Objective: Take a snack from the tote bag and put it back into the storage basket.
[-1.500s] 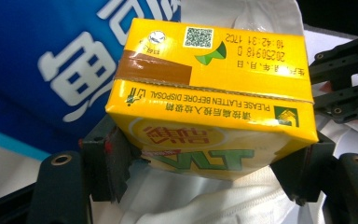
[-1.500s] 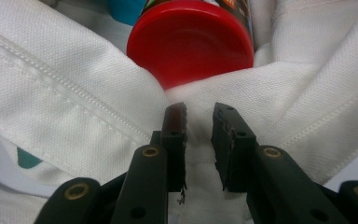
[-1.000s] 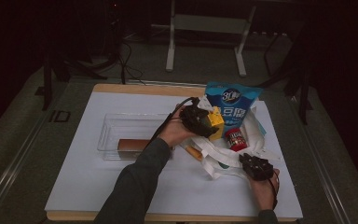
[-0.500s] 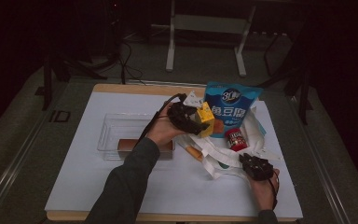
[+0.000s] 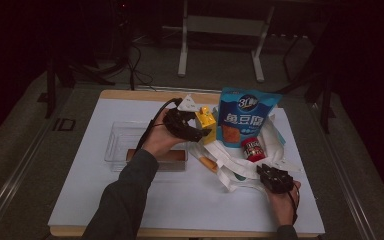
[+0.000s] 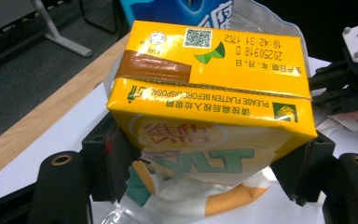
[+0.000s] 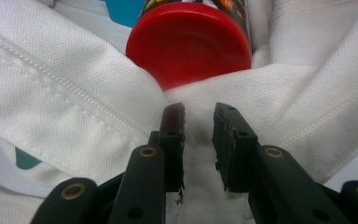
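My left gripper (image 5: 205,131) is shut on a yellow drink carton (image 5: 206,121) and holds it above the table, left of the white cloth bag (image 5: 230,167). In the left gripper view the carton (image 6: 214,107) lies sideways, with both pads pressed on its ends. My right gripper (image 5: 266,172) sits at the bag's near edge. Its jaws (image 7: 199,121) have just been opening slightly. They stand narrowly apart, with a bunched fold of the bag's cloth (image 7: 74,84) between them. A red-capped jar (image 7: 189,44) lies just beyond the fold.
A blue snack pouch (image 5: 245,115) stands upright in the bag, with the red-capped jar (image 5: 253,148) in front of it. A clear tray (image 5: 125,135) holding a brown box (image 5: 157,156) is to the left. An orange item (image 5: 207,164) lies by the bag.
My left gripper has carried the yellow carton leftward, away from the pouch and bag, and slightly up. The right hand has stayed at the bag's edge.
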A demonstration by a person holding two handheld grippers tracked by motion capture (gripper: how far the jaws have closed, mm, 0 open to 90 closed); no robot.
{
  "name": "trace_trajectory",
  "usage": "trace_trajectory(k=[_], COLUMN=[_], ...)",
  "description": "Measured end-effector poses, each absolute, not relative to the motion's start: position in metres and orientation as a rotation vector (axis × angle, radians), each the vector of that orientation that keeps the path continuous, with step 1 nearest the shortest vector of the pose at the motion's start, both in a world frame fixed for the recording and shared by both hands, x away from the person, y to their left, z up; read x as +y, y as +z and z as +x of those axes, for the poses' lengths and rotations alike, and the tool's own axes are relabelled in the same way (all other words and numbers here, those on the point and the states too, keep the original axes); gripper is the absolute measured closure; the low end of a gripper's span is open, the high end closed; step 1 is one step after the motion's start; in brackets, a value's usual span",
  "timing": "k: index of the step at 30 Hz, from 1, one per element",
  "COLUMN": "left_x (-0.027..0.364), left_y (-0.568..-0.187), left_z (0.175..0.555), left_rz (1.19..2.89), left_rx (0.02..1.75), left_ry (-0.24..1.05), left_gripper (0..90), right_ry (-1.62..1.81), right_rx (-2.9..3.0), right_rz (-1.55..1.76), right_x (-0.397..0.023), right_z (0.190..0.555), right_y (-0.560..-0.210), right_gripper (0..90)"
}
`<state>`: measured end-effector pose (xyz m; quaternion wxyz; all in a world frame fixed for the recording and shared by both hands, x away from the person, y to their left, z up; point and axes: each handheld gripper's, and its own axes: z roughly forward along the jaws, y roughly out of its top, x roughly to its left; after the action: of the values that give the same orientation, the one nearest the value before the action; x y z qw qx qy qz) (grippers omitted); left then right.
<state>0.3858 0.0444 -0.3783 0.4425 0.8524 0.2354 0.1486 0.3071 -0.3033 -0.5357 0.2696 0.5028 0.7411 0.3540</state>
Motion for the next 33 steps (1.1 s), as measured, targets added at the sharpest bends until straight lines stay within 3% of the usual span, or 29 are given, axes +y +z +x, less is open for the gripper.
trace_trajectory(k=[33], left_x=[0.101], left_y=[-0.385], left_z=[0.383], left_rz=[2.083], left_rx=[0.731], left_ry=[0.421], left_gripper=[29.2], right_ry=[0.915], right_rx=[1.97], right_rz=[1.33], right_x=[-0.301], right_z=[0.306], right_y=[-0.536], right_gripper=[65.2])
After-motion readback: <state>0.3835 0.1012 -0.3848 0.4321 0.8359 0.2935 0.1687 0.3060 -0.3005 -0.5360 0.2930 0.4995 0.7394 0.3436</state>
